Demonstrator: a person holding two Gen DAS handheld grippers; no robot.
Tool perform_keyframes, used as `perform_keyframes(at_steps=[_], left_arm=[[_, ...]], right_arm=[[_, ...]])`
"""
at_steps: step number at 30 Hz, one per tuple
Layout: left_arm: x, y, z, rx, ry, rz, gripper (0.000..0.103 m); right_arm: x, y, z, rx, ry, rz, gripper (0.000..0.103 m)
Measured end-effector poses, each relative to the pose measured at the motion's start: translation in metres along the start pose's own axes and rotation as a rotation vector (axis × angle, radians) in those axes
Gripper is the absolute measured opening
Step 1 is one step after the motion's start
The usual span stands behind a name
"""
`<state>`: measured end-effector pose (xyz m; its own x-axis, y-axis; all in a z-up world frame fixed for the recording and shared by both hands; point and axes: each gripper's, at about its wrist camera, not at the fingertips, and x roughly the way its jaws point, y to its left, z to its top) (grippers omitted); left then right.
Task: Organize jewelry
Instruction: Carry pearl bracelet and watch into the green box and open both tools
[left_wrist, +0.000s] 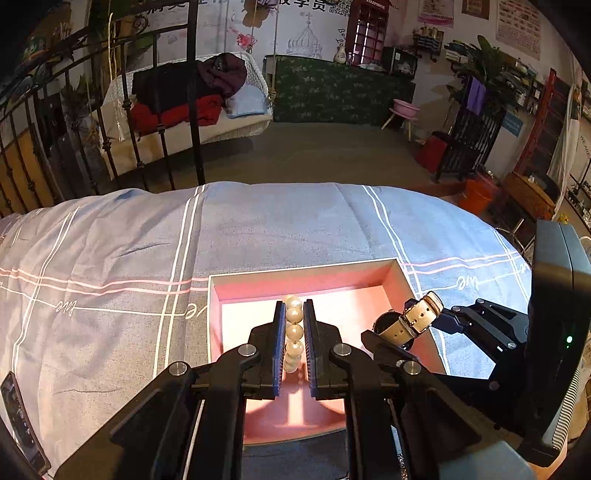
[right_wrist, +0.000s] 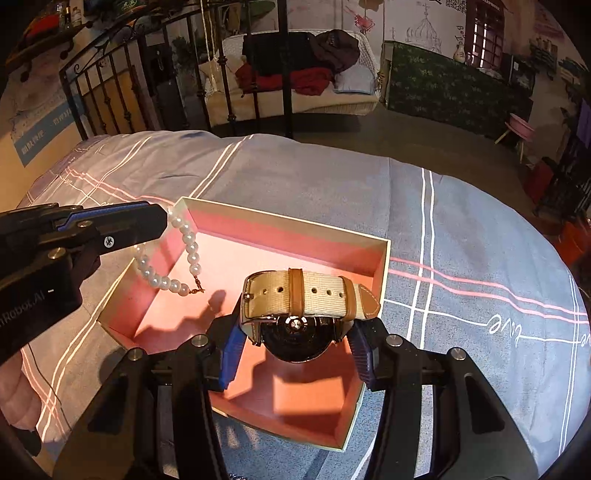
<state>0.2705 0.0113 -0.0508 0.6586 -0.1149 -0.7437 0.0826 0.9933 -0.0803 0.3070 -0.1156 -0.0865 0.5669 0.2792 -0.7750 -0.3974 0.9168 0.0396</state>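
Pearl beads are hanging from the clenched left claw (left_wrist: 294, 334) over the box's (right_wrist: 384, 266) left side; this bracelet (right_wrist: 168, 282) is dangling above the pink floor. Right claw (right_wrist: 295, 347) is grasping the watch (right_wrist: 306, 295), strap lying crosswise, directly above the box's near right part.

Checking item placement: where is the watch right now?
The watch is clamped in the right gripper, hanging over the open pink box, right of the pearl string.
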Motion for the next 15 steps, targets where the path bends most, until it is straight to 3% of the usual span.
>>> perform_keyframes(at_steps=[13, 14, 15], left_arm=[[0.0096, -0.0006, -0.0065, -0.002, 0.031, 0.014, 0.01], [0.0072, -0.0004, -0.0057, -0.007, 0.026, 0.016, 0.02], [0.0028, 0.0008, -0.0043, -0.019, 0.015, 0.019, 0.047]], right_arm=[[0.009, 0.002, -0.0071, -0.012, 0.025, -0.005, 0.051], [0.0074, 0.0026, -0.0074, -0.009, 0.017, -0.003, 0.053], [0.0045, 0.0025, -0.0075, -0.008, 0.009, -0.003, 0.063]])
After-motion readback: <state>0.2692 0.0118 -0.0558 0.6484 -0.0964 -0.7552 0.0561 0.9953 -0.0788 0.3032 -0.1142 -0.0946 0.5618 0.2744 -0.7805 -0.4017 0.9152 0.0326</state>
